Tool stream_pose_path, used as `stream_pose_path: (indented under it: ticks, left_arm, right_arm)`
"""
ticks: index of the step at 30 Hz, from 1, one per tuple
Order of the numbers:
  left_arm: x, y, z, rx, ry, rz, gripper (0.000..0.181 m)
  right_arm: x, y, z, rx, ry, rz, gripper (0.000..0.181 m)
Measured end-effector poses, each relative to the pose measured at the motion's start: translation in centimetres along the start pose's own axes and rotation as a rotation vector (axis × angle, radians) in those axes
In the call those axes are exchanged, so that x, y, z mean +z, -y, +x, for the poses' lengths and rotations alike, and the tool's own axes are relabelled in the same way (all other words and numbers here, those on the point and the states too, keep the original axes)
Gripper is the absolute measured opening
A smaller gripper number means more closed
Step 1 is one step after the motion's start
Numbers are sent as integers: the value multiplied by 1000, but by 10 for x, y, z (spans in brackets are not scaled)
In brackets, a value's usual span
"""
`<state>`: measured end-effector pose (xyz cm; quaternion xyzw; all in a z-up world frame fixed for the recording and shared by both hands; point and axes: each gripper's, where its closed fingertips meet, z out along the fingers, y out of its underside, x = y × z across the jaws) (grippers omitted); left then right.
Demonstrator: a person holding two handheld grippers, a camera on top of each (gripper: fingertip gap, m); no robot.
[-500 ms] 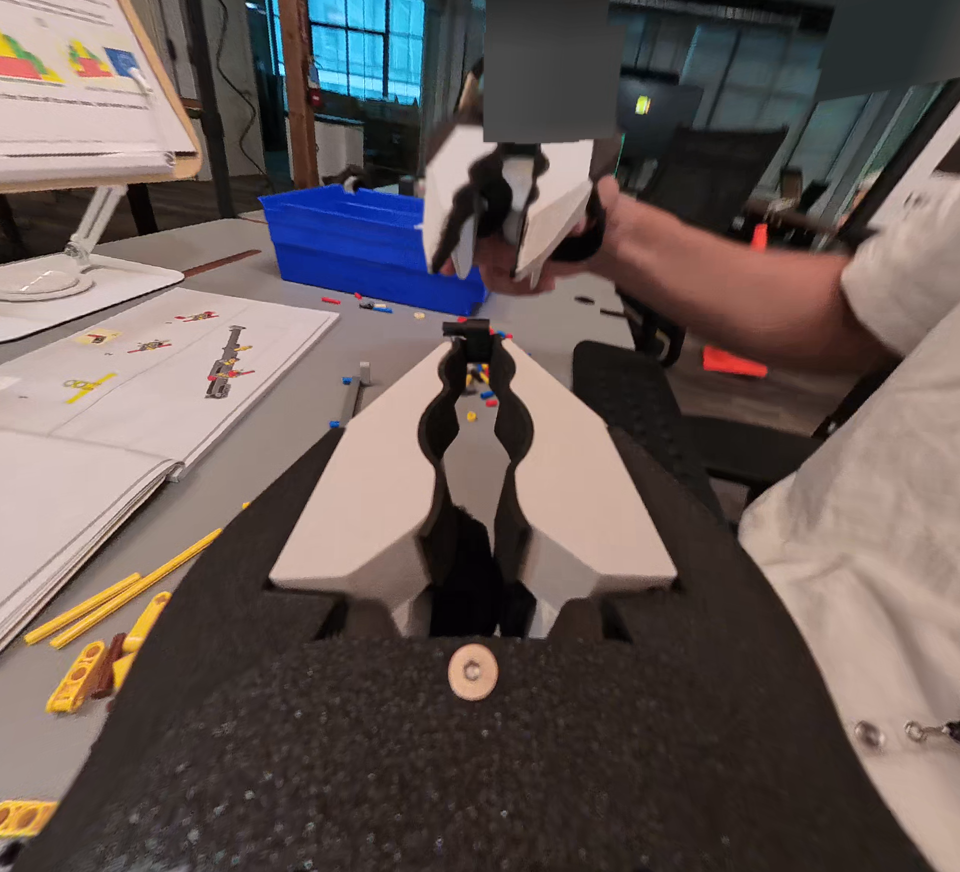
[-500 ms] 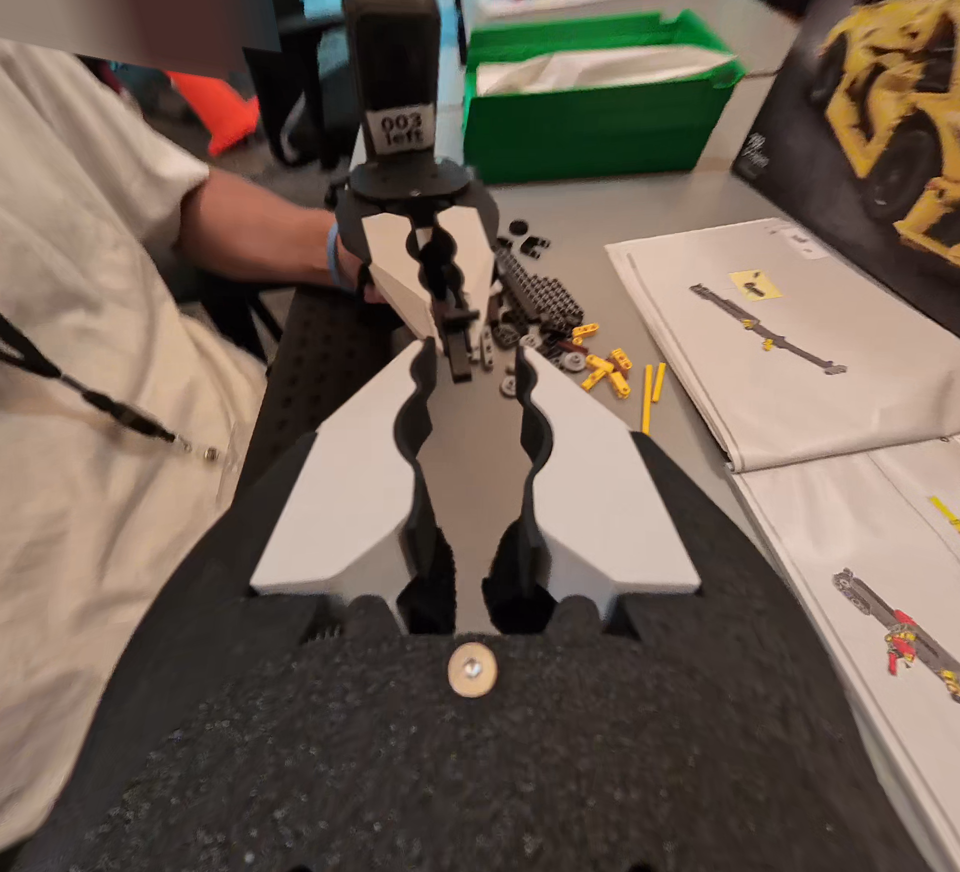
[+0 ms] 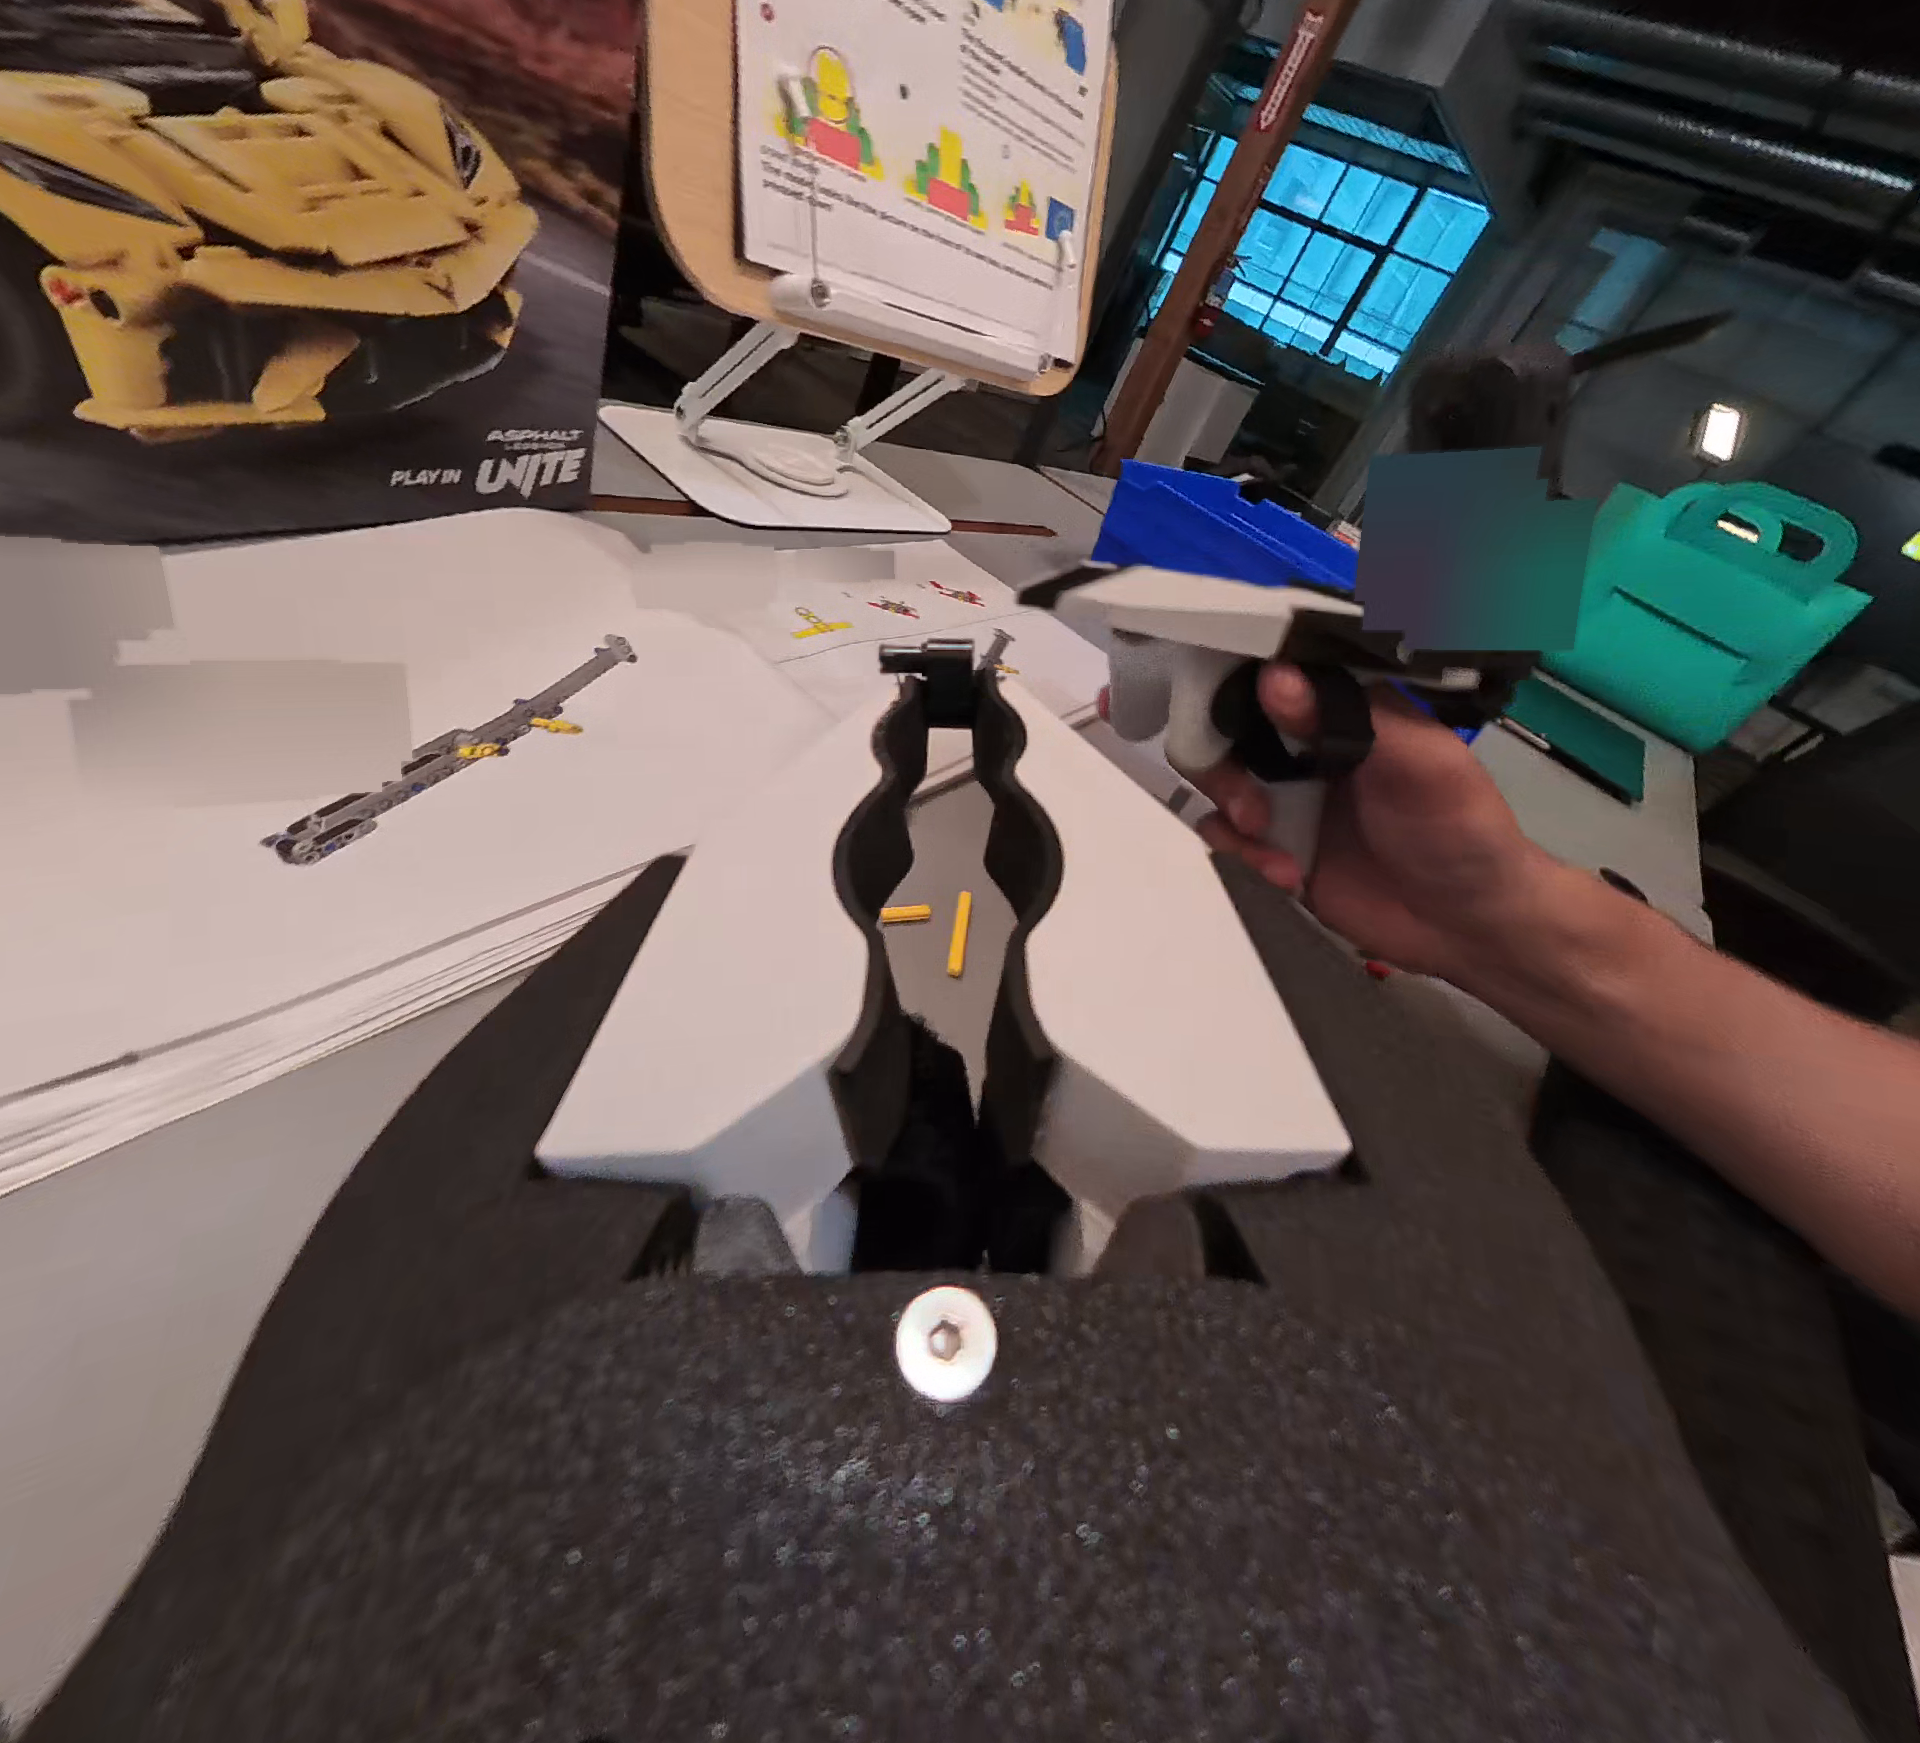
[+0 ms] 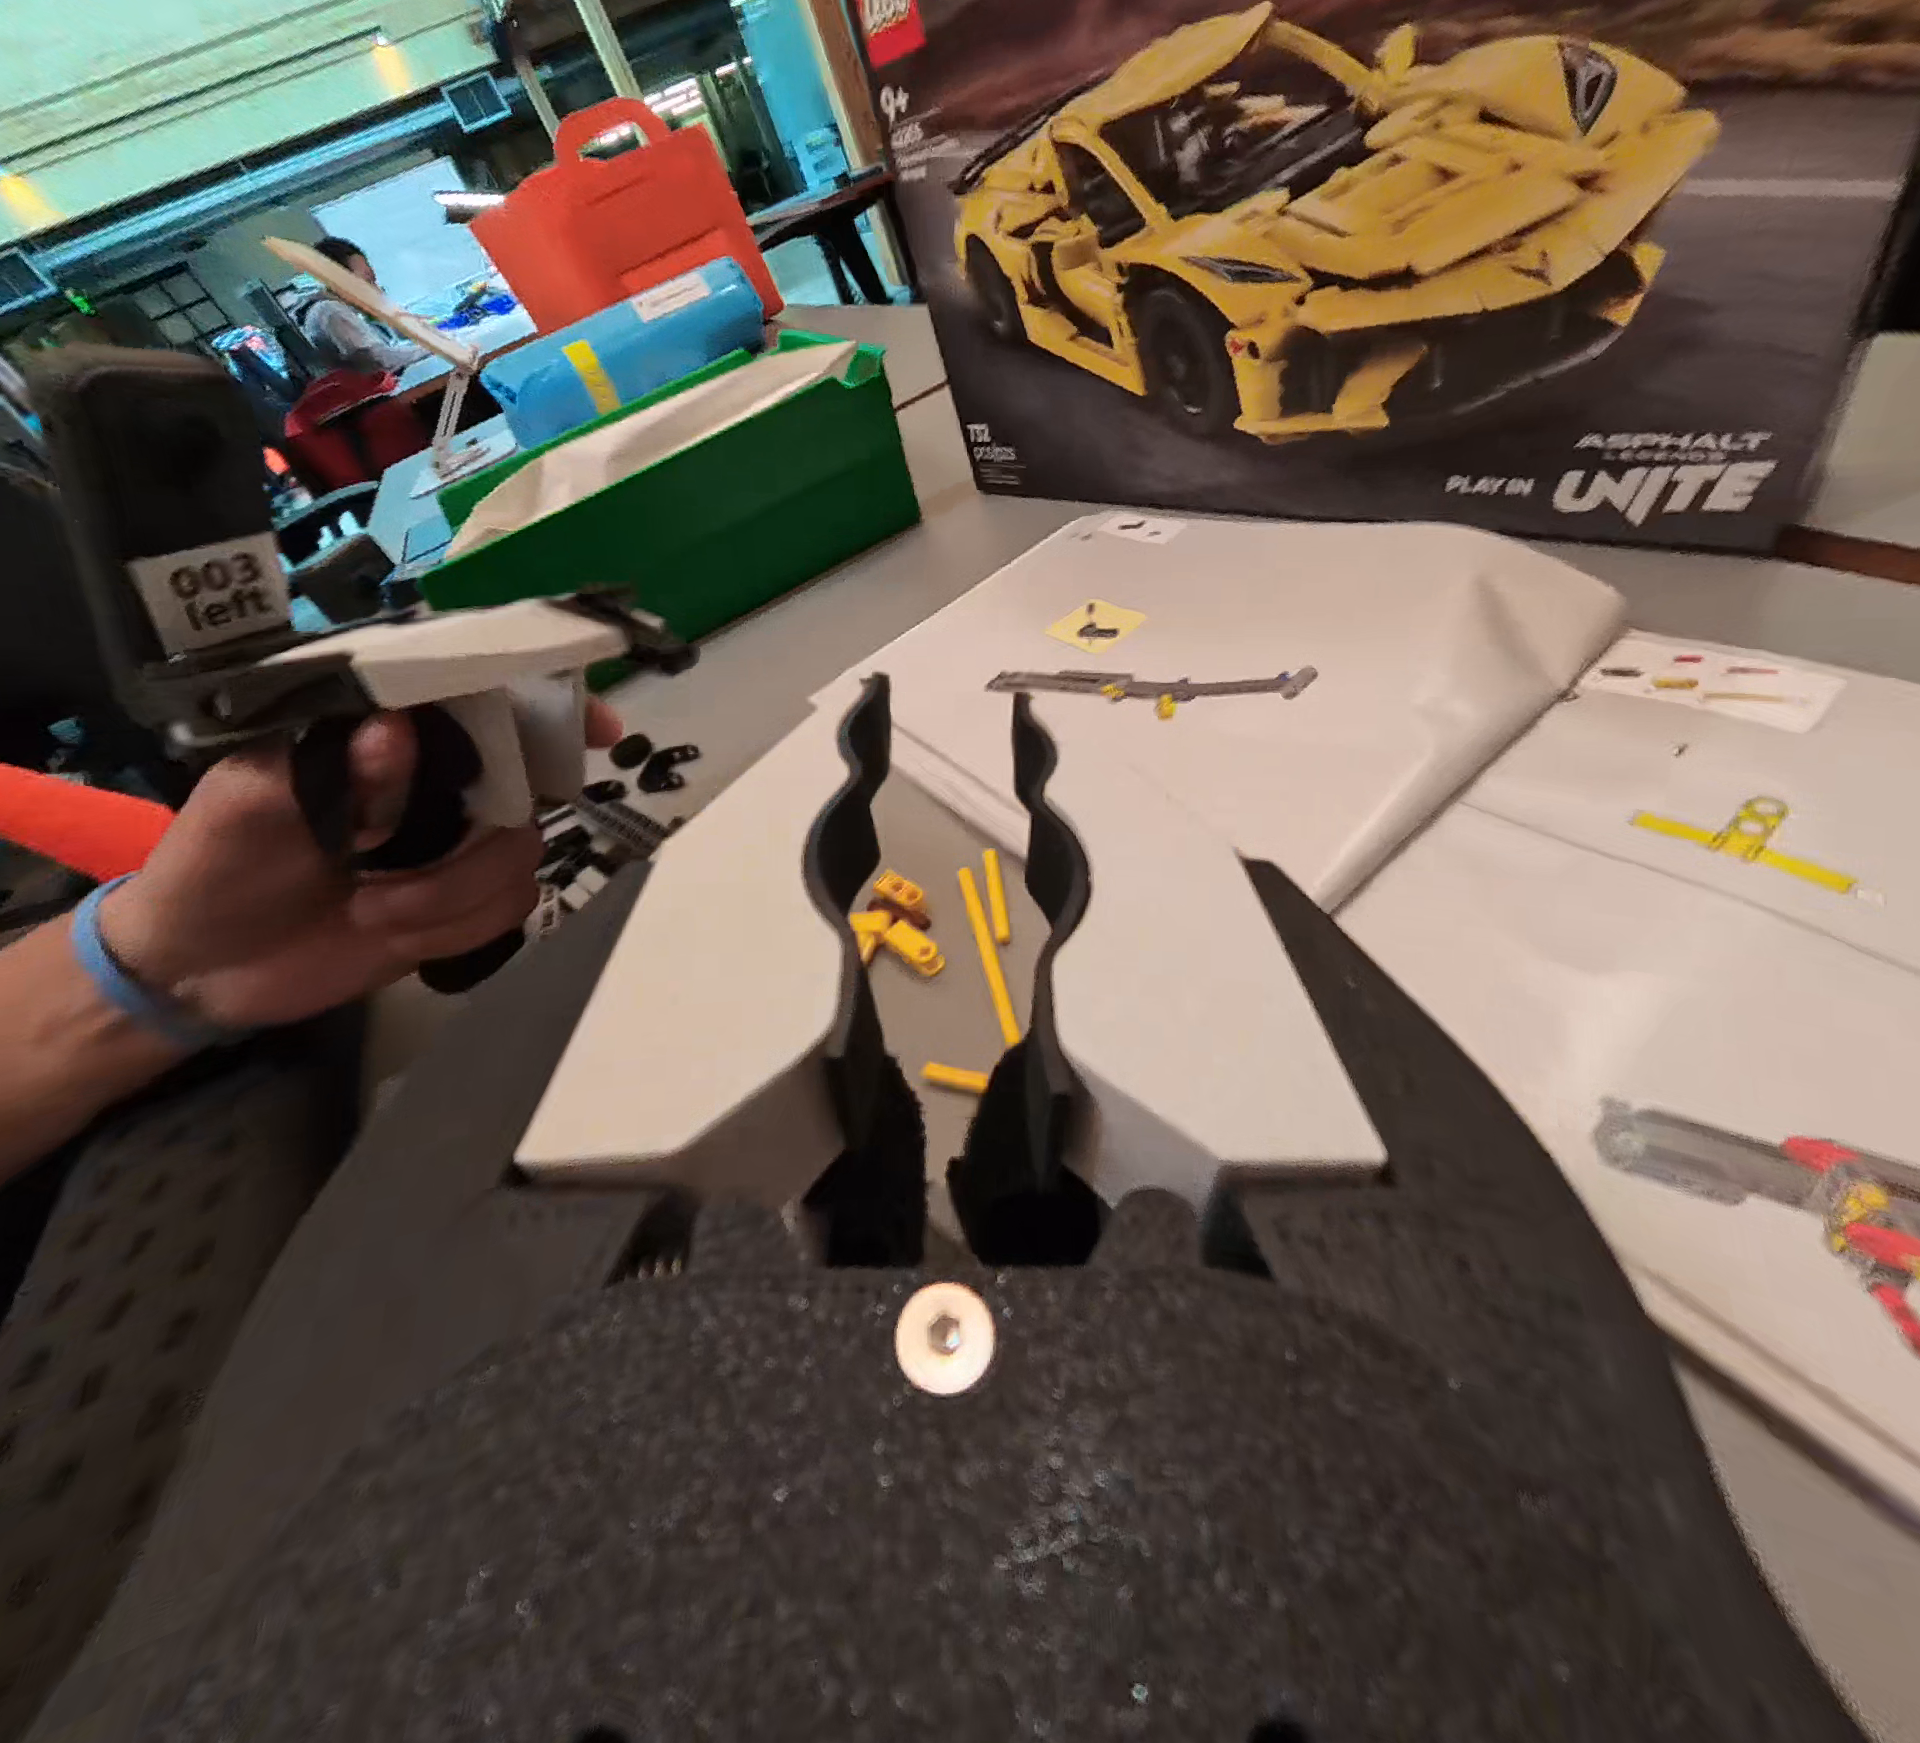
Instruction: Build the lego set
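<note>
Box [image 4: 1351, 166] printed, yellow car, upright | left claw [image 3: 948, 691] pinching black piece [image 3: 940, 670] | right claw [image 4: 951, 706] spread, holding nothing

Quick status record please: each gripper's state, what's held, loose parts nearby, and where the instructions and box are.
left gripper: shut on a small black lego piece, held above the table
right gripper: open, empty
loose parts: yellow axles and yellow connectors on the grey table, seen between the right gripper's fingers; black pieces further left
instruction booklet: lying open, right of the parts
lego box: upright behind the booklet
green bin: left of the box
</note>
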<state>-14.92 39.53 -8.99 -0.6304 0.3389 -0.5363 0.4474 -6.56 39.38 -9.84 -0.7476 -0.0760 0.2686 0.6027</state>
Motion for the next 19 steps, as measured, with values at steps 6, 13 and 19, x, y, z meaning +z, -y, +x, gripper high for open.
stream_pose_path:
  ticks: [6,13,19]
  left_arm:
    - [6,-5,-11,34,46,-42,7]
    - [5,-3,-18,36,49,-45,6]
    - [3,-4,-32,-17,70,-53,6]
  right_arm:
    - [-6,-30,-16,-191,-30,-110,18]
    - [-7,-36,-7,-113,1,-146,19]
    - [-9,-33,-4,30,63,-118,18]
